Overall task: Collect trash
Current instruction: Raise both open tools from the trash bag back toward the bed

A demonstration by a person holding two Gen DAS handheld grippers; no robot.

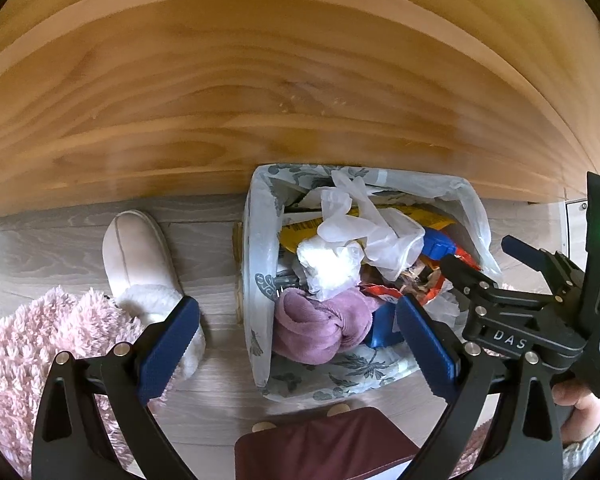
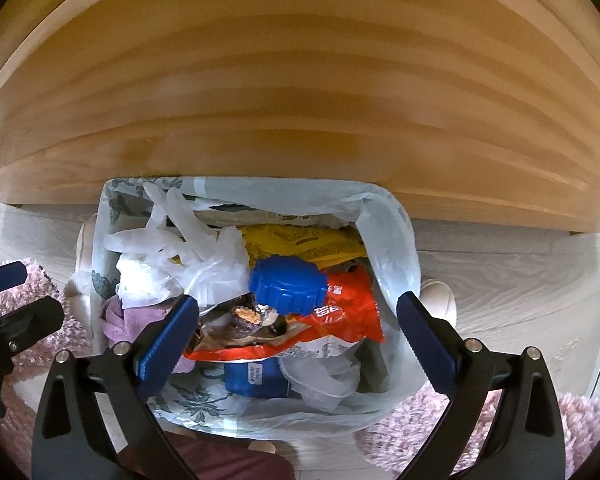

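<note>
A bin lined with a leaf-printed plastic bag (image 1: 256, 280) stands on the floor against a wooden panel. It is full of trash: clear plastic gloves (image 1: 364, 216), a crumpled tissue (image 1: 328, 268), a purple cloth (image 1: 316, 328), a yellow packet (image 2: 300, 240), a blue ribbed lid (image 2: 288, 284) and a red snack wrapper (image 2: 348, 308). My left gripper (image 1: 300, 340) hangs open over the bin's near left side, holding nothing. My right gripper (image 2: 298, 332) points straight down over the bin, open and empty, with the blue lid and red wrapper lying below it. It also shows at the right of the left wrist view, right gripper (image 1: 488, 260).
A wide wooden panel (image 1: 260, 100) rises behind the bin. A pale fluffy slipper (image 1: 140, 264) and a pink shaggy rug (image 1: 28, 352) lie to the left on the light floor. A dark red cushioned stool (image 1: 324, 444) is nearest me. A person's hand (image 1: 580, 404) holds the right gripper.
</note>
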